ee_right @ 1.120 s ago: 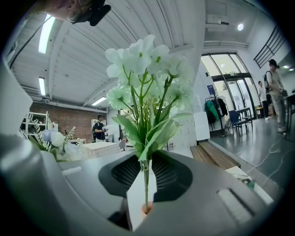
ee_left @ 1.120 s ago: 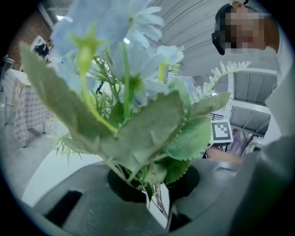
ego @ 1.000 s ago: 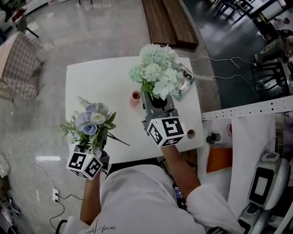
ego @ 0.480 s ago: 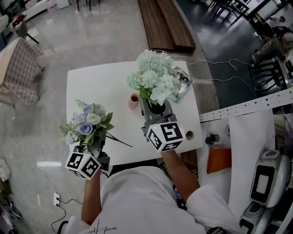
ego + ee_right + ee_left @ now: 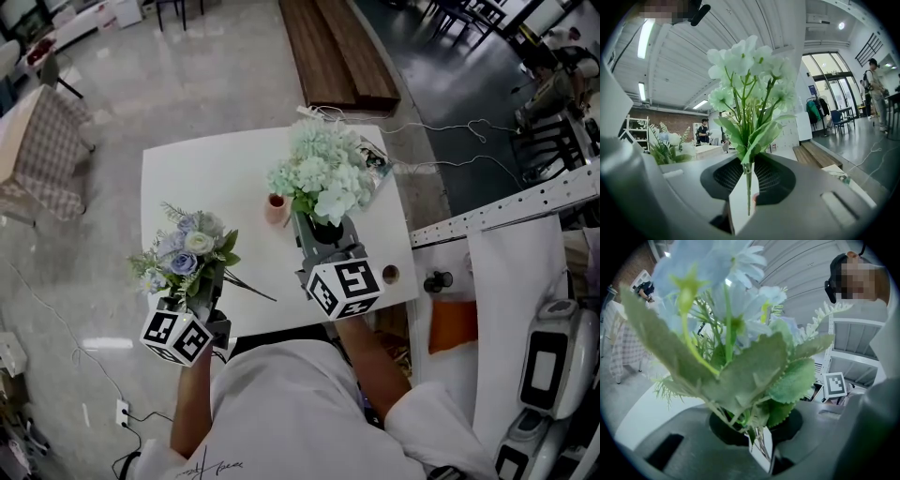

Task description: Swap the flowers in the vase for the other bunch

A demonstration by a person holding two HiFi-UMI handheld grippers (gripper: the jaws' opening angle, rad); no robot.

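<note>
Over the 8 o'clock corner of the white table point(image 5: 206, 178), the left gripper point(image 5: 204, 298) is clenched on the blue-and-white bunch point(image 5: 187, 255), which stands upright. Only the left gripper view shows that grip up close. Its jaws pinch the thin stems point(image 5: 761, 446) together, serrated leaves and blurred blue blooms fill the frame, and a square marker point(image 5: 834, 384) sits at 3 o'clock.

The pink vase point(image 5: 277, 208) stands near the table's middle, between the two grippers, and only the head view shows it plainly.

At the vase's 1 o'clock the pale green bunch point(image 5: 323, 173) rises from the right gripper point(image 5: 322, 228), which grasps it. The right gripper view shows the jaws closed on a single green stem point(image 5: 748, 187). It also shows what the head view does not: the blue-and-white bunch from the side at 9 o'clock, a wooden bench point(image 5: 820, 157) at 3 o'clock, and people point(image 5: 704, 131) standing far off.
</note>
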